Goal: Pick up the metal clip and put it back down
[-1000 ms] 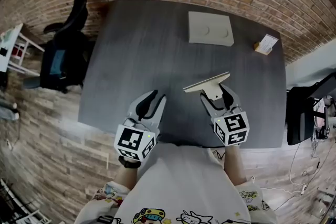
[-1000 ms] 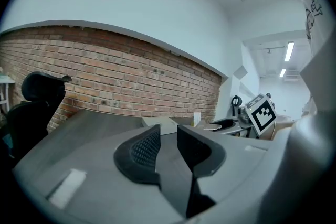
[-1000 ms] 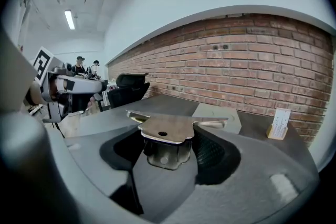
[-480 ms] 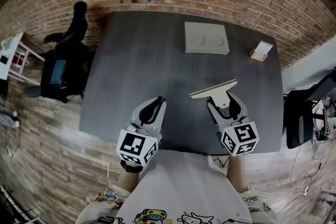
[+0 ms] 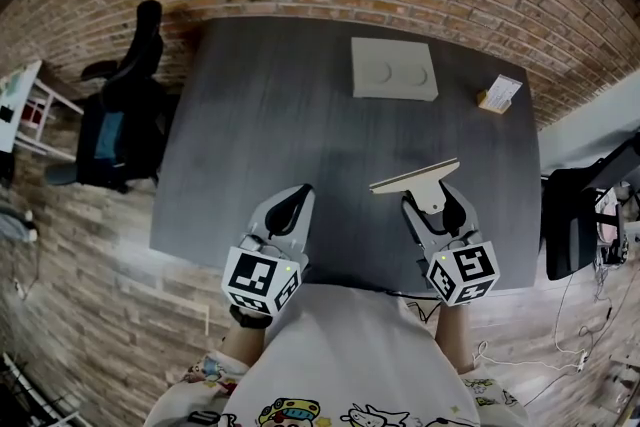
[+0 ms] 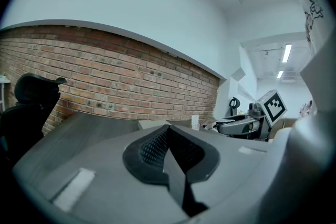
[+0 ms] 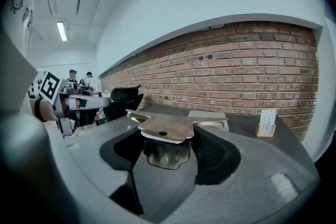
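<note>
Evidently the lifting half of the job is done. The right gripper (image 5: 432, 205) is clamped on the silvery metal clip (image 5: 415, 180), a long flat bar with a short folded tab behind it. In the right gripper view the pads press on either side of that folded tab (image 7: 168, 152), below a flat plate with a small hole, and the bar runs crossways just beyond the jaw tips. Gripping the narrow tab rather than the bar looks deliberate. It puts the hold at the bar's middle, so the long piece stays balanced and close to level and should go back down flat.

The clip seems to hang clear of the dark grey table (image 5: 270, 115), over its near right part, though how high I cannot tell. It is well apart from the beige square board with two round dents (image 5: 393, 69) at the far side, and from the small card stand (image 5: 498, 94) at the far right corner.

The left gripper (image 5: 290, 205) sits at the near edge, left of the clip. Its jaws have just been closing and now meet with nothing between them, as the left gripper view (image 6: 168, 149) shows. It looks parked out of the way, since one hand is enough here. A black office chair (image 5: 125, 105) stands off the table's left side.

What remains, by my reading, is to lower the clip and let go.
</note>
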Demonstrator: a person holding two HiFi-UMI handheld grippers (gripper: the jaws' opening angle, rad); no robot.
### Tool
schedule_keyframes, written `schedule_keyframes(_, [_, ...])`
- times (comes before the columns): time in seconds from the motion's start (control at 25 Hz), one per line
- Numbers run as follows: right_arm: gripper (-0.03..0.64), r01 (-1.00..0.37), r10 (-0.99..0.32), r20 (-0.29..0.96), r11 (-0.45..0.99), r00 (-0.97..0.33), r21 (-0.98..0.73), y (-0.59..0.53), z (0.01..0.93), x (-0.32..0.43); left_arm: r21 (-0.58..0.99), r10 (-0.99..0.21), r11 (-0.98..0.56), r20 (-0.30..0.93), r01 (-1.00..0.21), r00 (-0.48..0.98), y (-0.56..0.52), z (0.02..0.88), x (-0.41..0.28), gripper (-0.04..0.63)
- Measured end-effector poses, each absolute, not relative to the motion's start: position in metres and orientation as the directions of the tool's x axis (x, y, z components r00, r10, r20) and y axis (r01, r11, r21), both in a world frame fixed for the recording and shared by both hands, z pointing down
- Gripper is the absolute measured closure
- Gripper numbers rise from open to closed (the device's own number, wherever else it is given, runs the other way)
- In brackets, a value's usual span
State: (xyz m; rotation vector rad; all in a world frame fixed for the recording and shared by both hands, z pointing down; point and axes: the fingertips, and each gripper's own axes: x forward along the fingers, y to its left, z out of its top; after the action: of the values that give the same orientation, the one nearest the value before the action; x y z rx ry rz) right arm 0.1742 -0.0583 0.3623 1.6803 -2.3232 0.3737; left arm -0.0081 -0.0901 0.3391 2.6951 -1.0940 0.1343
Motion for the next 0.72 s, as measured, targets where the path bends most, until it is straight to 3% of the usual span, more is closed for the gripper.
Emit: schedule_keyframes(0.72, [0.333,-0.949,-0.890,0.331,0.303,-0.313,-0.082,-0.0577,0.3591,0.1733,0.174,-0.678,-0.691,0.181,-0.702,0.712,-0.0906,0.3432,-0.0107,0.595])
